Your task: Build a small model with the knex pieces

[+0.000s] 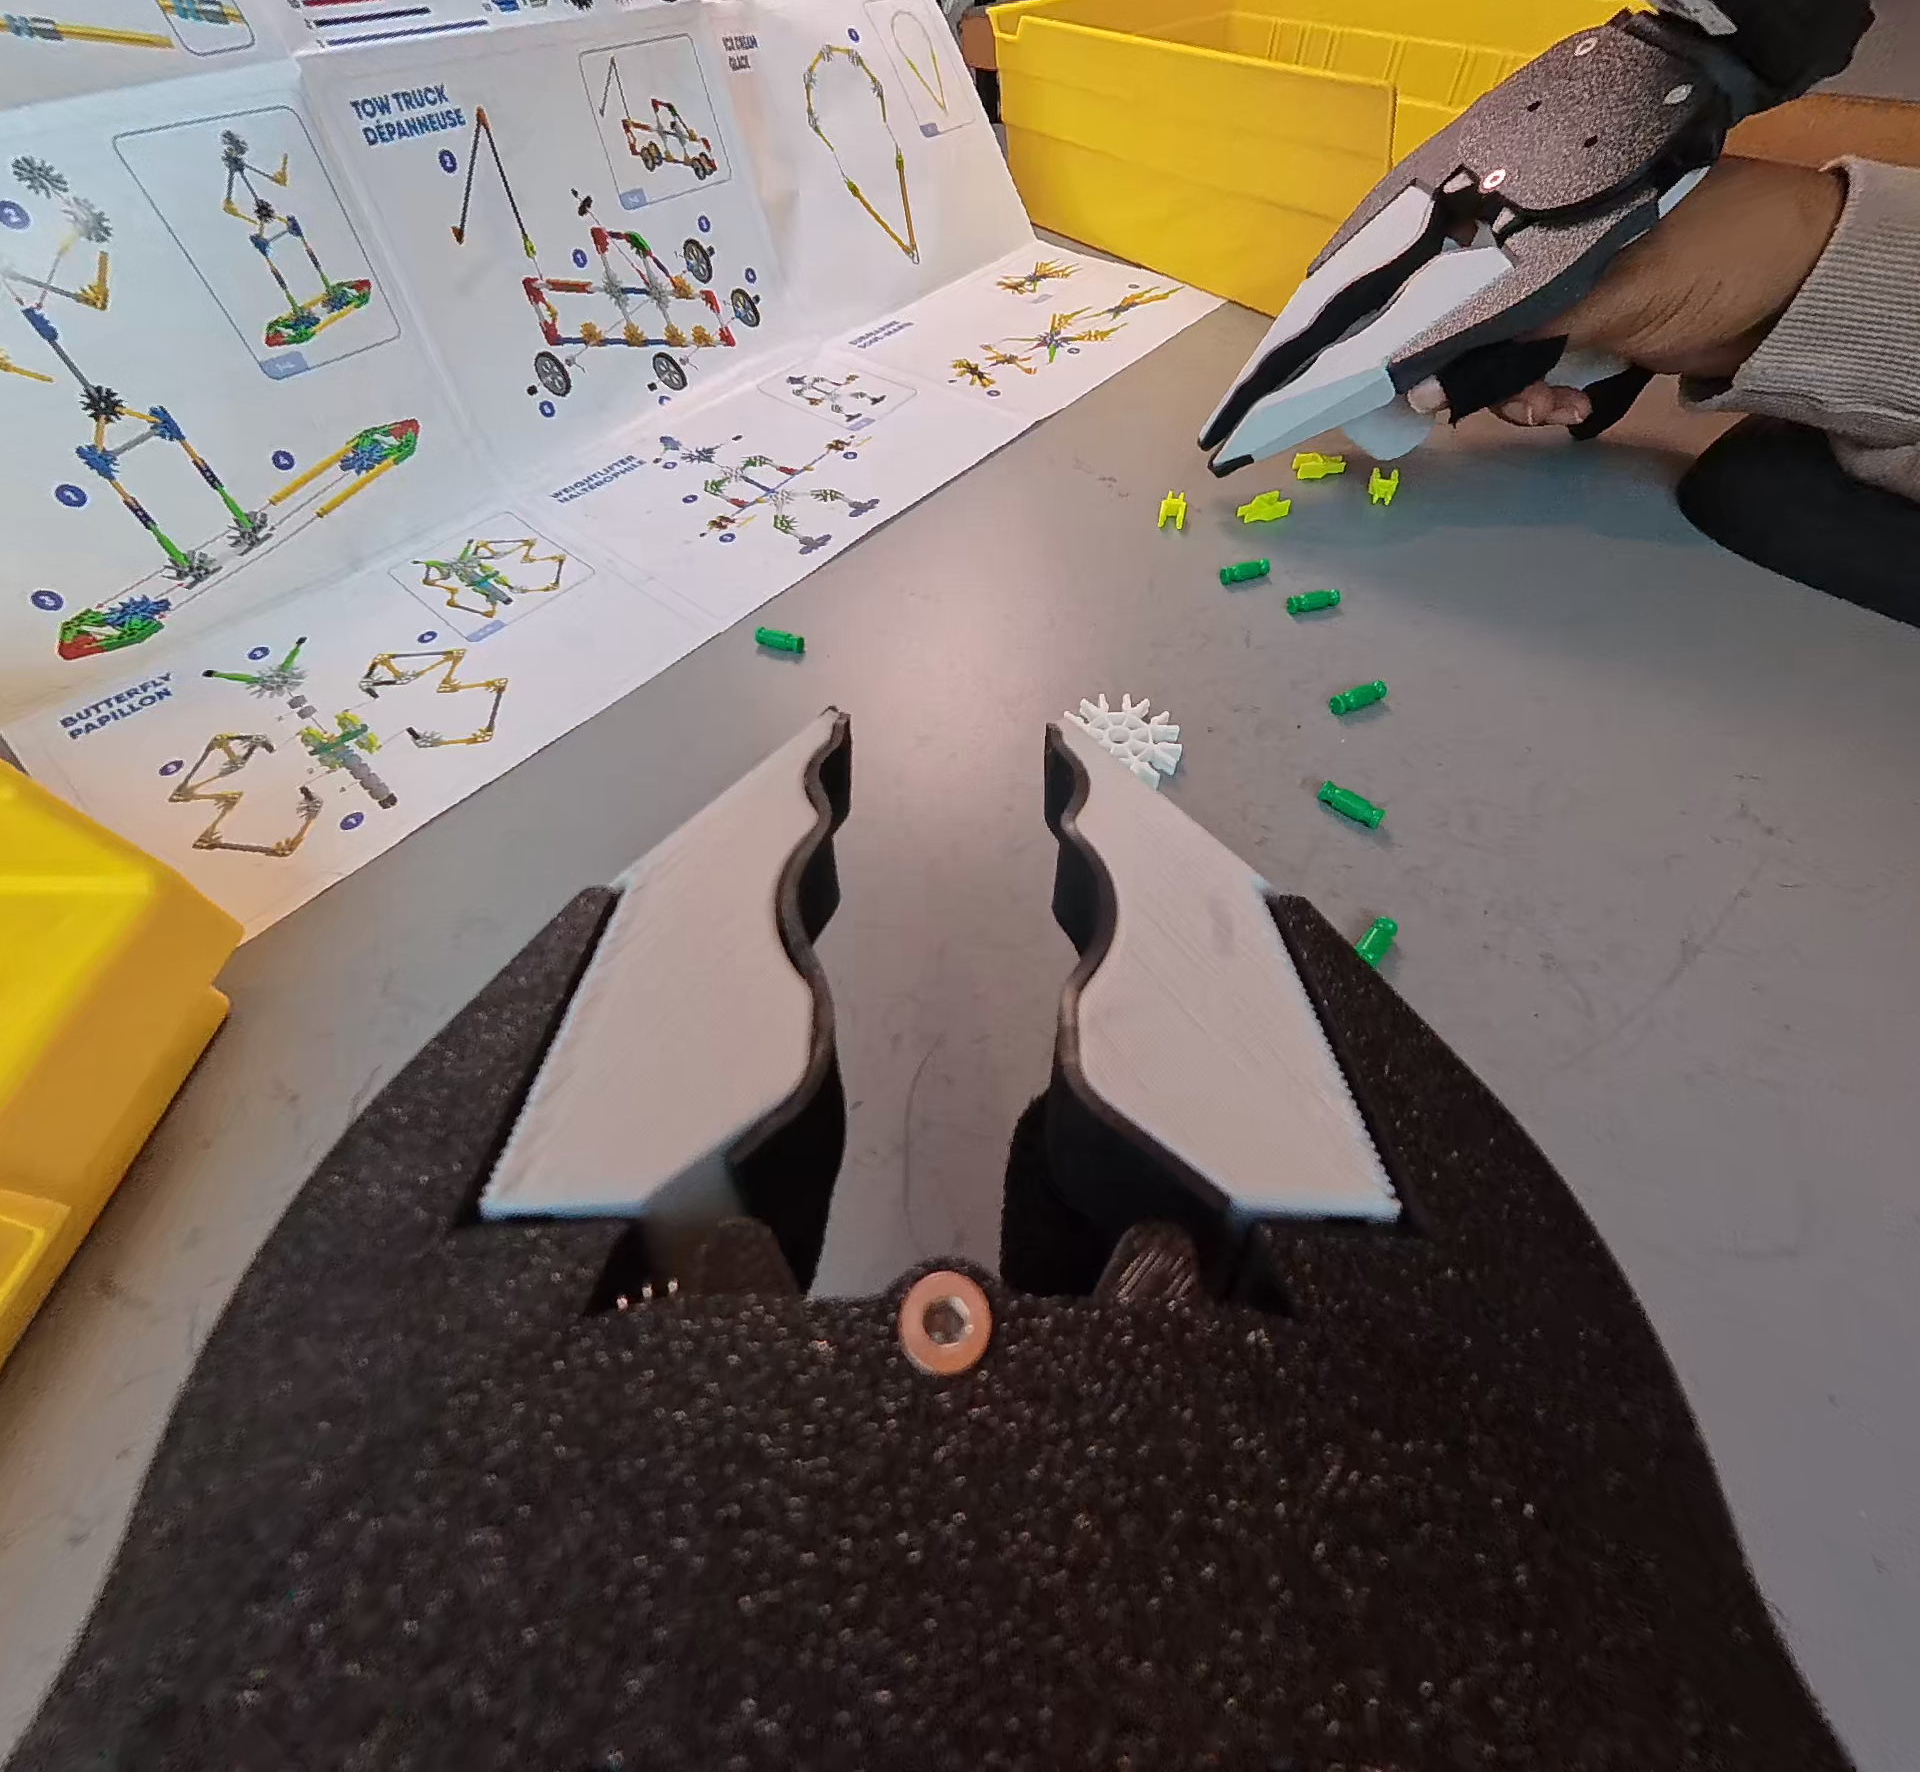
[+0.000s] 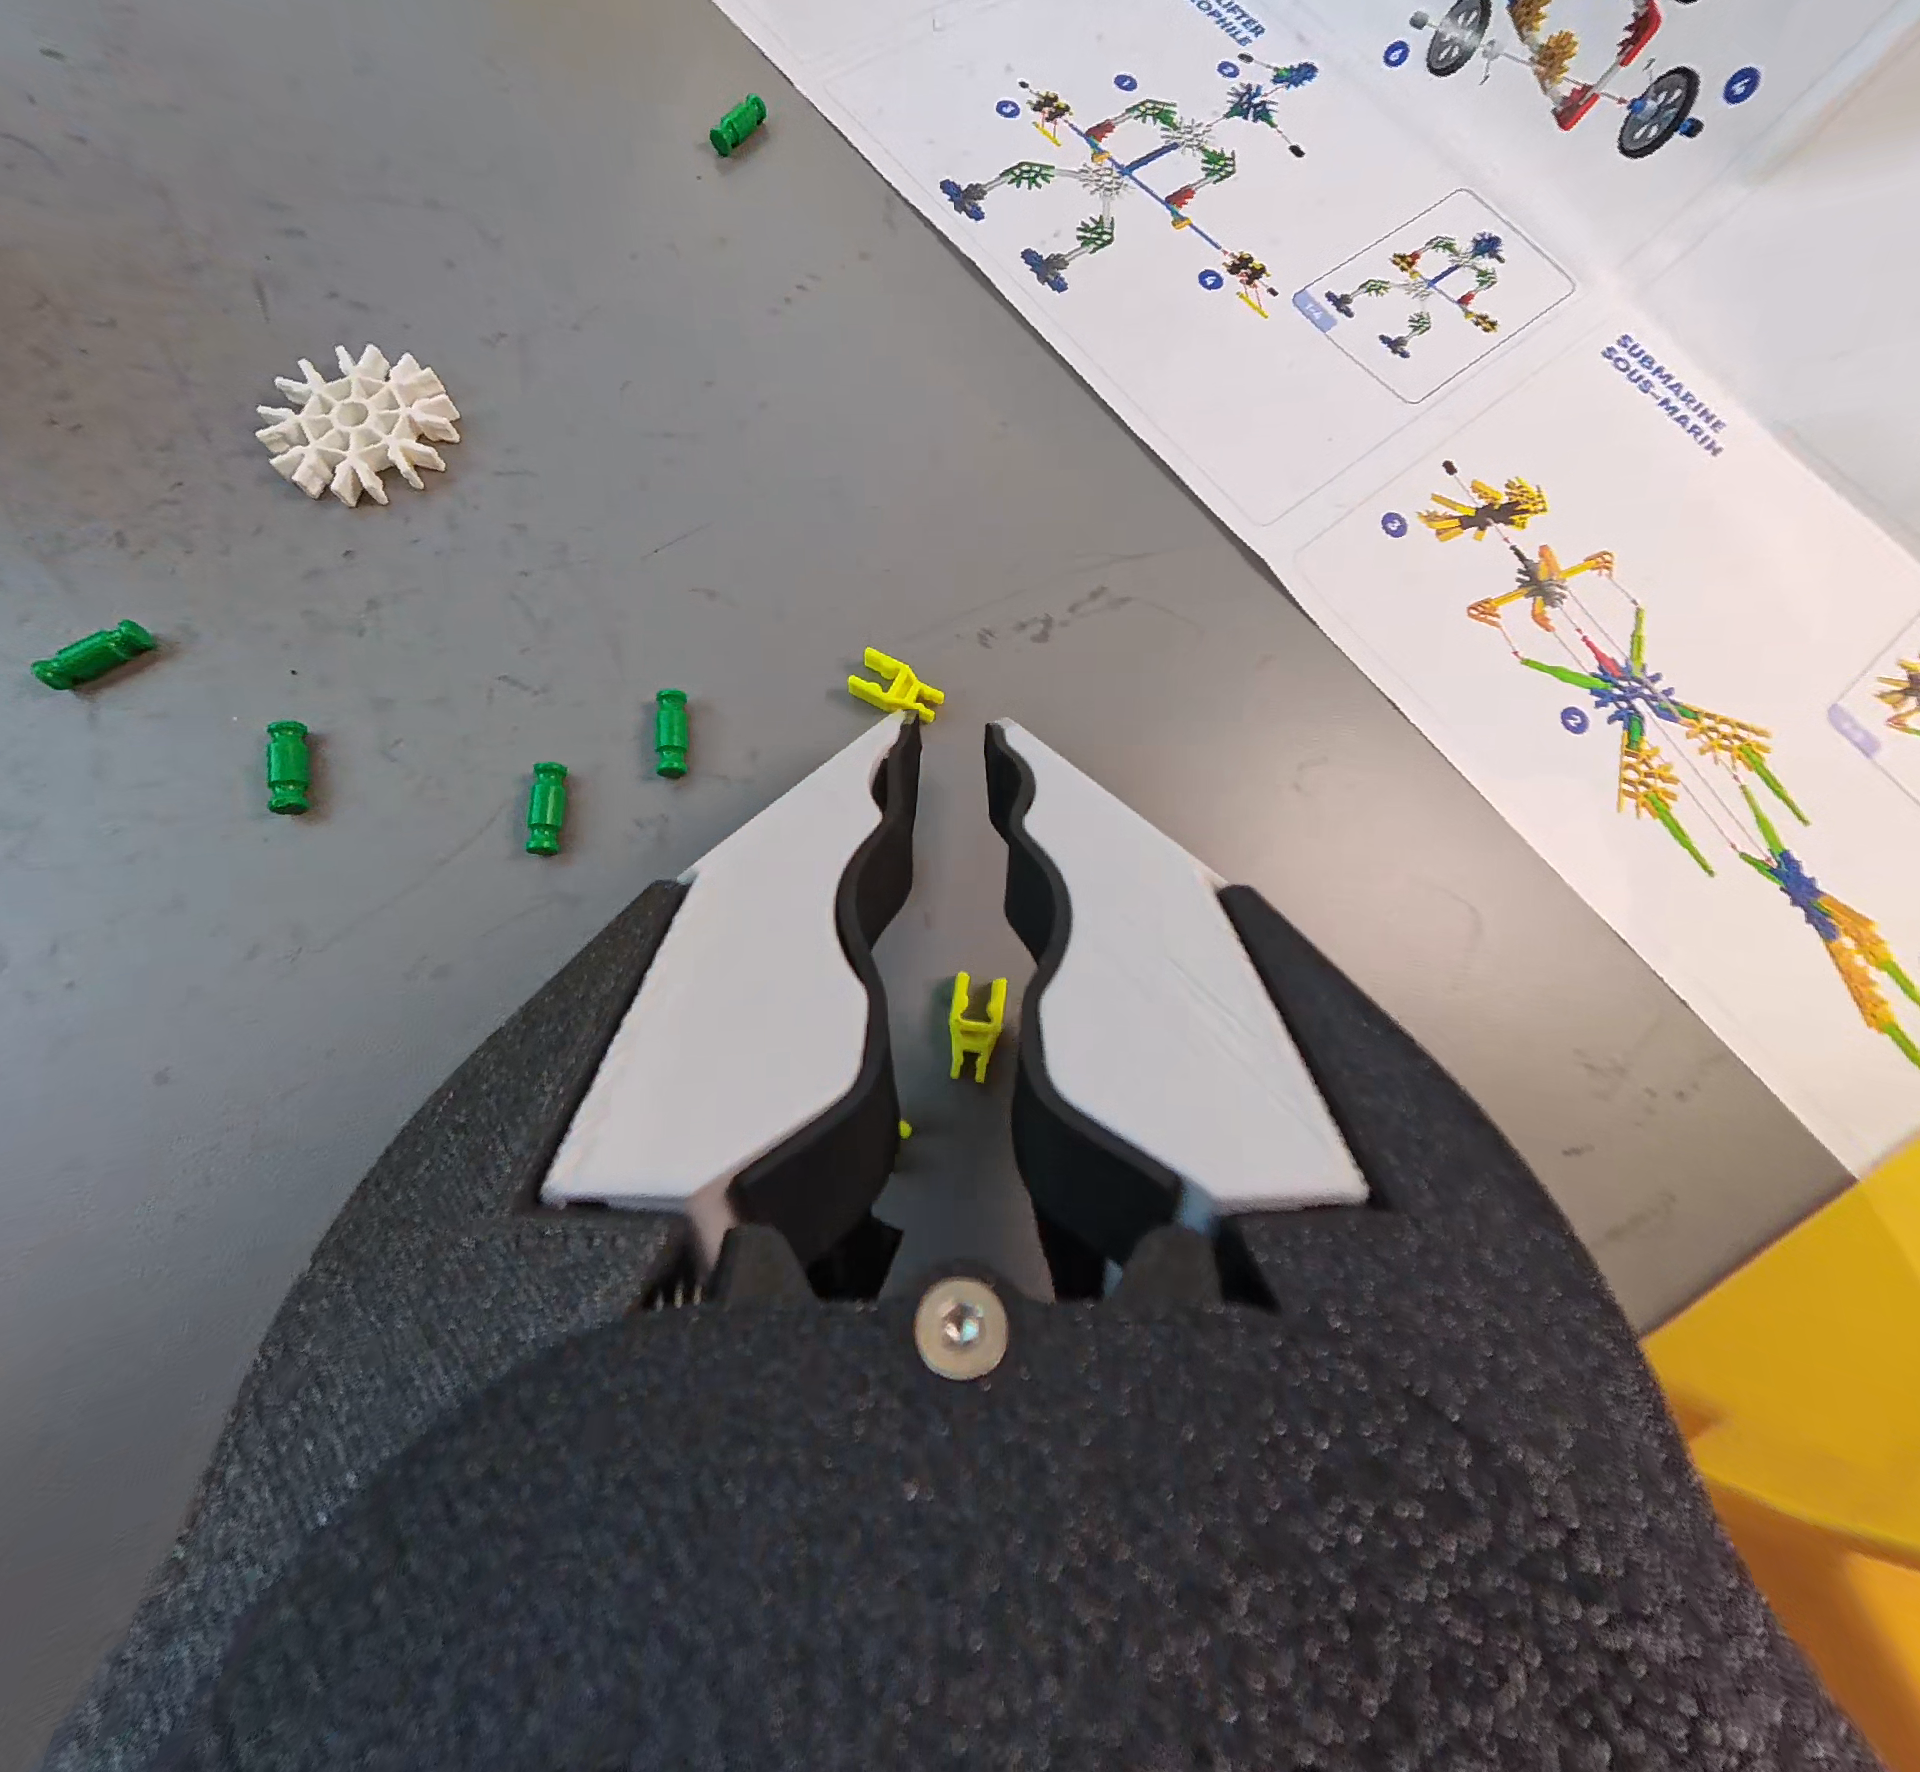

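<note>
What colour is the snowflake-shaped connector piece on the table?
White; the snowflake-shaped connector shows best in the right wrist view.

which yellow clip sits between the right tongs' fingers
The yellow clip lying on the table inside the right tongs; another clip lies just beyond the fingertips.

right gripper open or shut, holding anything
Open and empty. In the right wrist view a gap separates the right gripper's tips; one yellow clip lies on the table between its fingers, another by the left tip.
</note>
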### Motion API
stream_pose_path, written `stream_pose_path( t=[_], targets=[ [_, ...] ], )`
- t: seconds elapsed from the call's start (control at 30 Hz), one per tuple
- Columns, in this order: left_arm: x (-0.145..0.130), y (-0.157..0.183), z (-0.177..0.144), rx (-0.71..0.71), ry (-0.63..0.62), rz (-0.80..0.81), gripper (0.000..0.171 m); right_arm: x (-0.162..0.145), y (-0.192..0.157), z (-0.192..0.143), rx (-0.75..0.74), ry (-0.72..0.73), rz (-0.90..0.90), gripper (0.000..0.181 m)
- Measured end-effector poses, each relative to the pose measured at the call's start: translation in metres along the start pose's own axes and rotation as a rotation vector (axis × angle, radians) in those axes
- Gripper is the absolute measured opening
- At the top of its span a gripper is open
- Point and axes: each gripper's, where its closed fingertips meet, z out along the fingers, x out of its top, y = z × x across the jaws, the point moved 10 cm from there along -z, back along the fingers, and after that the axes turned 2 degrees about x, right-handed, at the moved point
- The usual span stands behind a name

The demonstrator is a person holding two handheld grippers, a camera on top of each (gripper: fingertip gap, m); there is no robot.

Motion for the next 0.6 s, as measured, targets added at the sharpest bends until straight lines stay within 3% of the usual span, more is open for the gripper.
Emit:
stream_pose_path(
  t=[0.1, 0.37, 0.6],
  targets=[
    [0.001, -0.002, -0.002, 0.005, 0.017, -0.008, 0.037, 0.005, 0.004, -0.006, -0.056, 0.084, 0.006, 0.012],
    [0.005, -0.011, -0.01, 0.029, 0.081, -0.035, 0.032, 0.024, 0.004, -0.034, -0.157, 0.486, 0.005, 0.032],
    [0.007, -0.024, -0.019, 0.089, 0.167, -0.072, 0.028, 0.029, -0.005, -0.034, -0.172, 0.551, -0.007, 0.058]
  ],
)
